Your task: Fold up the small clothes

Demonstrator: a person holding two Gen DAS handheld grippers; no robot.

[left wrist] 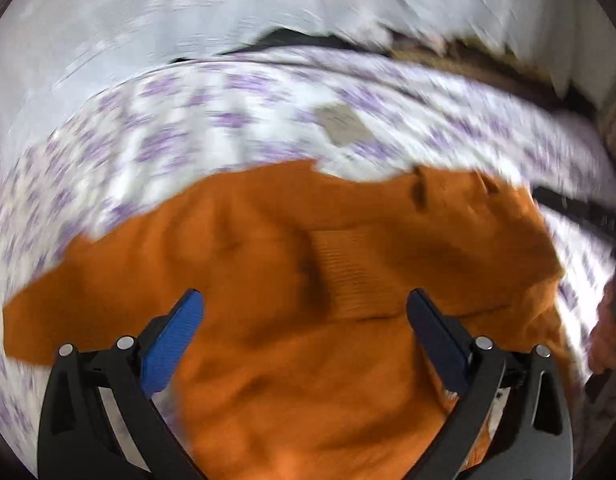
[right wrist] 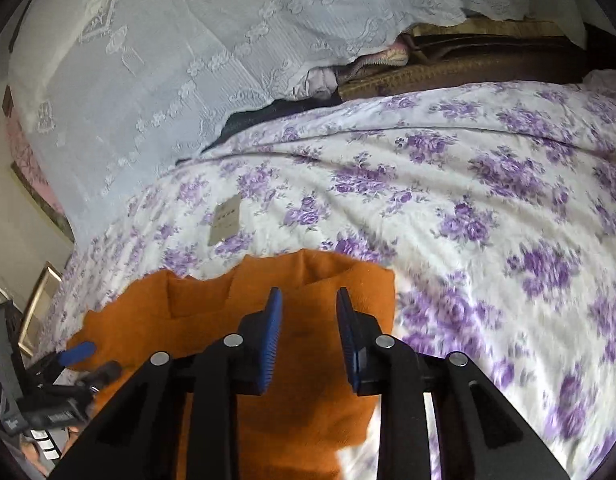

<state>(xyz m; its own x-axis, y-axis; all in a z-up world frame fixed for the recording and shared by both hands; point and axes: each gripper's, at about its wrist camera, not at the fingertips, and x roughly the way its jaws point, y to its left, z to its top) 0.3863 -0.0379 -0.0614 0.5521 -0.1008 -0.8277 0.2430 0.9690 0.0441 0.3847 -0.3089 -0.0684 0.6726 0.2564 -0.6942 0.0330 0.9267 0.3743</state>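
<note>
An orange garment [left wrist: 308,264] lies spread on a bed sheet with purple flowers [left wrist: 180,136]. My left gripper [left wrist: 304,308] is wide open and empty just above the garment. The left wrist view is blurred by motion. In the right wrist view the orange garment [right wrist: 212,304] lies at the lower left, with a folded edge near its top. My right gripper [right wrist: 308,312] hangs over it, its jaws partly open with nothing between them. The left gripper [right wrist: 78,352] shows at the far left edge of that view.
A small grey tag or card [right wrist: 225,224] lies on the flowered sheet [right wrist: 468,200] beyond the garment; it also shows in the left wrist view [left wrist: 342,122]. A white lace cover [right wrist: 188,48] rises behind the bed. Brown cushions [right wrist: 448,68] sit at the back right.
</note>
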